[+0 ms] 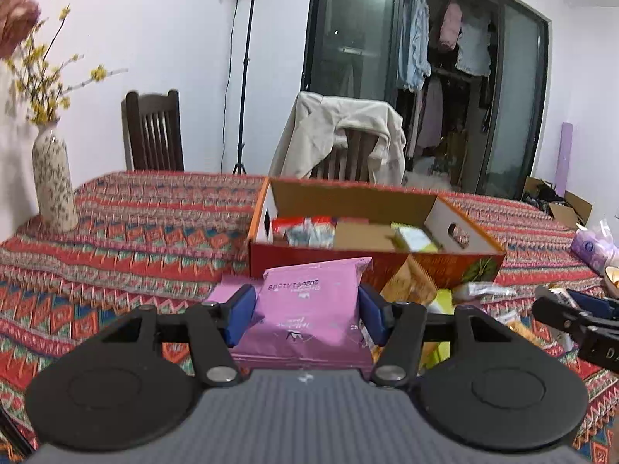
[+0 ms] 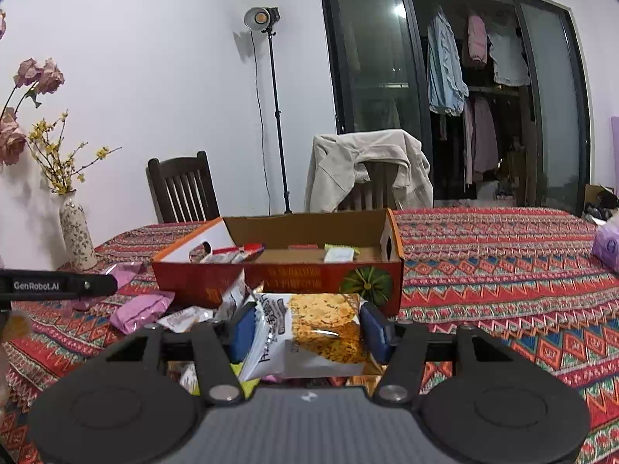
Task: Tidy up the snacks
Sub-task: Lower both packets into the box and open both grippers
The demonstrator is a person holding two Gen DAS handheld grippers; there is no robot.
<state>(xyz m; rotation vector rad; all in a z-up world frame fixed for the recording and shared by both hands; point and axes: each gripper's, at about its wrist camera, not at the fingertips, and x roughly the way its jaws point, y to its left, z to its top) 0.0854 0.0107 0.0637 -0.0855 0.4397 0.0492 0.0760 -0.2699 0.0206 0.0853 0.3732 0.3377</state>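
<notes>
Now both my hands grip: left gripper [image 1: 307,315] clamps a flat pink foil snack packet [image 1: 309,309], right gripper [image 2: 307,330] pinches a white crinkly cracker bag [image 2: 309,332]. Open orange cardboard box [image 2: 294,274] sits straight ahead, just beyond both, long axis crosswise.

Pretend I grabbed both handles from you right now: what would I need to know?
Left tool: clamped on a pink foil snack packet, lifted off the table.
Right tool: clamped on a white cracker bag with a golden crisp picture, also lifted.
Orange cardboard box with a pumpkin picture sits just ahead on the patterned red tablecloth; a few red and green-white packets already lie inside.
Left to do: drop both held packs into the box, then collect the loose ones in front of it, including another pink packet and small white sachets.
</notes>
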